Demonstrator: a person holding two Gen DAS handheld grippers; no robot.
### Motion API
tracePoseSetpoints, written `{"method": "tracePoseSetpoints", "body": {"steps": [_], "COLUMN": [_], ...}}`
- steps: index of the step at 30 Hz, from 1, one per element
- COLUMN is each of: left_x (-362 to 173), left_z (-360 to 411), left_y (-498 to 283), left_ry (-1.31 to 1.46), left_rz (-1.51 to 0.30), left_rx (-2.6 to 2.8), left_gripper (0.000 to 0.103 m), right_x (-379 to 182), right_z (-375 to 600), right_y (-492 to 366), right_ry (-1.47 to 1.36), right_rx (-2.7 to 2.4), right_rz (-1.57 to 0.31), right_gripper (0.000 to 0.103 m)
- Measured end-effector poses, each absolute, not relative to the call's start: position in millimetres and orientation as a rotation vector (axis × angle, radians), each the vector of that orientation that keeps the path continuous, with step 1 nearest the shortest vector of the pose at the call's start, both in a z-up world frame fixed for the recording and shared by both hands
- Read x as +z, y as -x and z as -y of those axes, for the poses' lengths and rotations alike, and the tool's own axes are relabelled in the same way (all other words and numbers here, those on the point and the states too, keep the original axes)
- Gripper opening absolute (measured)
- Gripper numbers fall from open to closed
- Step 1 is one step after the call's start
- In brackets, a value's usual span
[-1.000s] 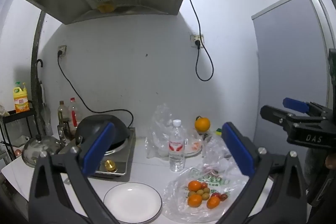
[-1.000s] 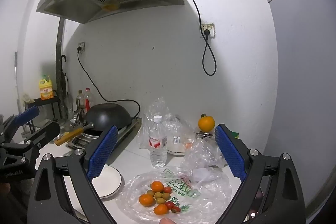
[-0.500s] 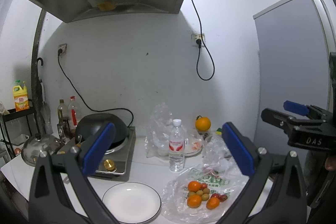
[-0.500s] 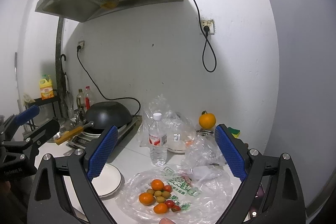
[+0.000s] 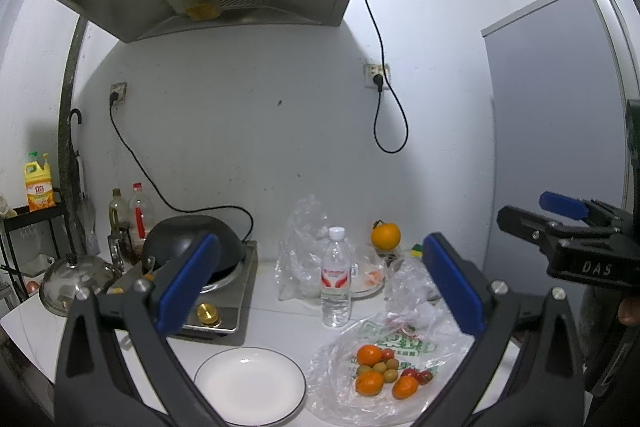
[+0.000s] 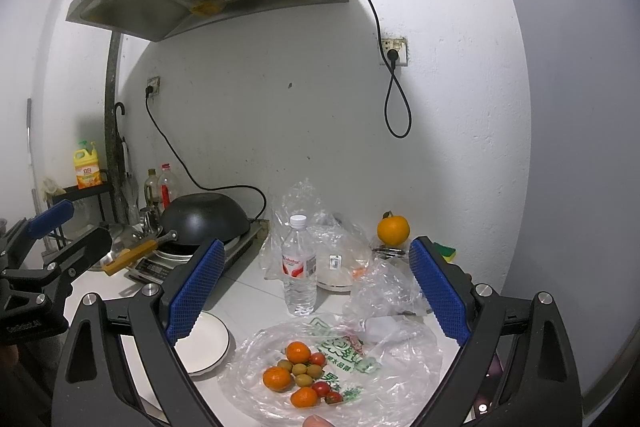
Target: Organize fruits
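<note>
A pile of small fruits [image 5: 382,371] lies on a flat clear plastic bag [image 5: 416,341] at the counter's front right: three tangerines, several green-brown fruits and red cherry tomatoes. It also shows in the right wrist view [image 6: 300,375]. An empty white plate [image 5: 250,385] sits left of the bag. One orange [image 5: 385,235] stands at the back. My left gripper [image 5: 320,283] is open and empty, held above the counter. My right gripper [image 6: 316,291] is open and empty above the bag.
A water bottle [image 5: 336,279] stands behind the bag. Crumpled clear bags [image 5: 300,247] lie behind it. A stove [image 5: 228,291] with a black wok [image 5: 192,243] is at the left. A pot lid [image 5: 72,279] and bottles [image 5: 138,211] are further left.
Both views have shifted slightly; the fruits and plate lie as before. Both grippers stay open.
</note>
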State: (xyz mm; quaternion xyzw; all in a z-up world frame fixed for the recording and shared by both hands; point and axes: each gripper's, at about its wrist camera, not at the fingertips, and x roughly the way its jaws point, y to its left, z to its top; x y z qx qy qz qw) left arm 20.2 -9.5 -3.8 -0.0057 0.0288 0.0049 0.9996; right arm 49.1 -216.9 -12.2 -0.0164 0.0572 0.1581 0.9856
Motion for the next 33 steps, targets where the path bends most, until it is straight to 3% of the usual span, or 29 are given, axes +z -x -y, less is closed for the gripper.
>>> {"method": "tracePoseSetpoints", "body": {"steps": [33], "left_x": [-8.0], "left_z": [11.1], "left_y": [-25.6], "left_ry": [0.006], "left_rz": [-0.06], "left_rx": [-0.006], "left_gripper": [0.102], "right_x": [-17.5], "right_z": [220.2], "right_y": [-54.2], "right_ry": [0.043], "right_rx": [0.313], "right_rz": [-0.126], "right_gripper": [0.095]}}
